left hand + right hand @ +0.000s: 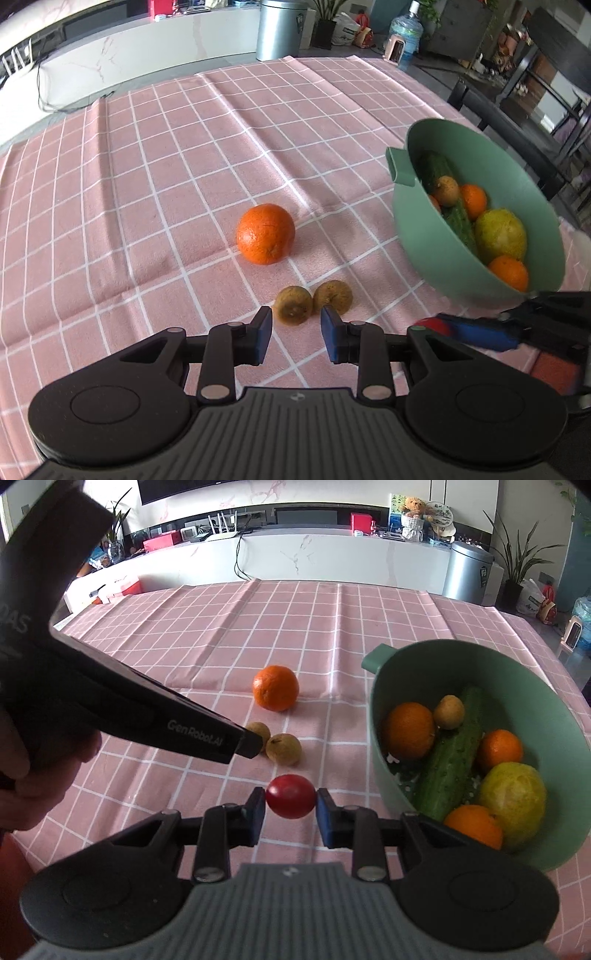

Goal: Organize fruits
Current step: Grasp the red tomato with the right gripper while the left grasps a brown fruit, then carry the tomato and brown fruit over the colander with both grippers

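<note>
An orange (pixel 265 233) lies on the pink checked tablecloth (pixel 147 184); it also shows in the right wrist view (pixel 275 688). Two small brown fruits (pixel 293 305) (pixel 333 296) lie side by side in front of it, also in the right wrist view (pixel 283 749). My left gripper (pixel 296 334) is open and empty, just short of the left brown fruit. My right gripper (pixel 290 806) is shut on a small red tomato (pixel 290 796), left of the green bowl (pixel 380 738). The bowl (pixel 417 236) holds oranges, a cucumber, a small brown fruit and a yellow-green fruit.
The left gripper's body (pixel 129 705) crosses the left of the right wrist view, its tip over one brown fruit. Dark chairs (pixel 517 122) stand past the table's right edge. A white counter (pixel 332 557) and a metal bin (pixel 467 572) are behind the table.
</note>
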Demonstrator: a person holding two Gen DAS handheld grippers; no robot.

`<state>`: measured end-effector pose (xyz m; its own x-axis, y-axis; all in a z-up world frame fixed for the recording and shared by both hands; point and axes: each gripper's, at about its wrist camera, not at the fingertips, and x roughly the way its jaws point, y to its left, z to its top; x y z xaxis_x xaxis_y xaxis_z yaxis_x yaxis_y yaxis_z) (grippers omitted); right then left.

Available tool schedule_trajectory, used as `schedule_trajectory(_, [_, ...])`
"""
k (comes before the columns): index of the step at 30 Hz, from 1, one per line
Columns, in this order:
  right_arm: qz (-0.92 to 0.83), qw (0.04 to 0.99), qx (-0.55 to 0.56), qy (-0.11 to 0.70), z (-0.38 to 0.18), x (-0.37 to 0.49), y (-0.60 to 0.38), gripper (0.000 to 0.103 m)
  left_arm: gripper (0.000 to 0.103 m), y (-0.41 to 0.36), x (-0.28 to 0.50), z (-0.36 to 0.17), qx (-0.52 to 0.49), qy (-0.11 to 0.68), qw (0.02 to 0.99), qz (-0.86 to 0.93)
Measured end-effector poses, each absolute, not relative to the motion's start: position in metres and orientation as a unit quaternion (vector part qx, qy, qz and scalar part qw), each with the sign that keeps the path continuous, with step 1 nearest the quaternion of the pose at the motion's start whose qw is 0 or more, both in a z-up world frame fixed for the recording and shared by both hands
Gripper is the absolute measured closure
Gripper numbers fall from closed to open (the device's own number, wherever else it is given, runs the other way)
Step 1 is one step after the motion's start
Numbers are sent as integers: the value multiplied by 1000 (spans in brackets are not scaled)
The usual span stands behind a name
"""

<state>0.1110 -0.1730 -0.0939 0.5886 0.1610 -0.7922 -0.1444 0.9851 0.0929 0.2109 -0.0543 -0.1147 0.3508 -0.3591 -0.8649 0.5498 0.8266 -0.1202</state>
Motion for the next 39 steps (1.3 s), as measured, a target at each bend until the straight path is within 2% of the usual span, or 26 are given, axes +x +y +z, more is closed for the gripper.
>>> schedule_trajectory(11, [83,894,21,441,-86,104,-182,77,68,-80,207,-126,198,467,810,-294])
schedule_trajectory(13, [85,894,20,439,-84,104,-182,77,74,-81,205,-126,199,468,809,-295])
schedule_trajectory(15, [87,896,21,436,-81,103,-184,77,75,-81,202,-126,205,469,812,-282])
schedule_trajectory(20, [95,901,23,422,-71,97,-188,77,75,-73,195,-110,174,478,821,-259])
schedule_trajectory(29, [93,913,22,398,-46,80,-219,77,75,-96,174,-46,112,457,828,-306])
schedule_trajectory(34, [86,910,-8,405,-42,78,-246,77,75,-134,173,-32,131,468,809,-331])
schedule_trajectory(39, [82,901,-34,424,-44,88,-271,77,75,-166,179,-44,162,501,785,-327])
